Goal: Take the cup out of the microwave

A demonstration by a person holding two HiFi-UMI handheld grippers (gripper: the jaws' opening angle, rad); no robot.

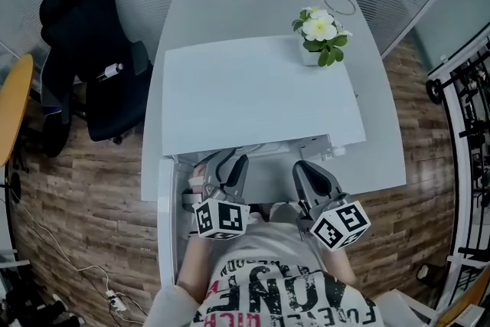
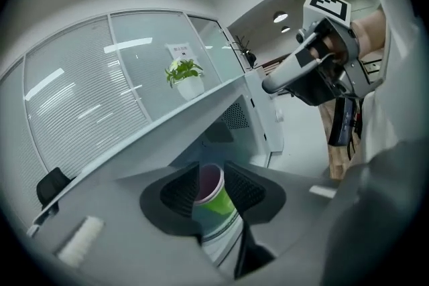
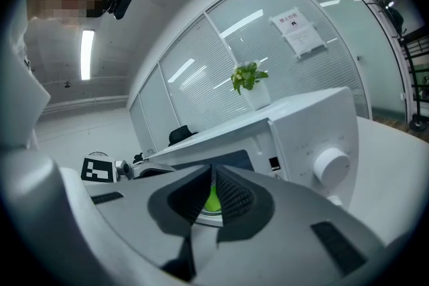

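- Black-and-white square markers cover the cubes on your left gripper [image 1: 232,161] and right gripper [image 1: 310,172]. They carry no letters.
- Your shirt [image 1: 291,295] bears large dark print, seen upside down and cut off by the frame edge. It cannot be read as a word.
- A paper notice [image 3: 298,33] hangs on the glass wall behind. Its print is too small to read, as are the faint marks around the knob [image 3: 332,167].
- At far left a black office chair [image 1: 92,57] stands on the wood floor [image 1: 84,203], well apart from the white table [image 1: 383,149].
- The white microwave [image 1: 253,96] sits on that table with its door [image 1: 166,218] swung open at the left. Its roof overhangs both pairs of jaws in the head view.
- A potted plant [image 1: 321,31] with pale flowers stands on the right rear corner of the microwave roof.
- Your left jaws stand wide apart on either side of the cup [image 2: 214,201], at the open mouth of the cavity. No squeeze on it is visible.
- Your right jaws are nearly together, a narrow gap between them and nothing gripped. A sliver of green shows through the gap.
- The cup is a paper one, with a purple-tinted inside, a white rim and a bright green band above a pale lower body.
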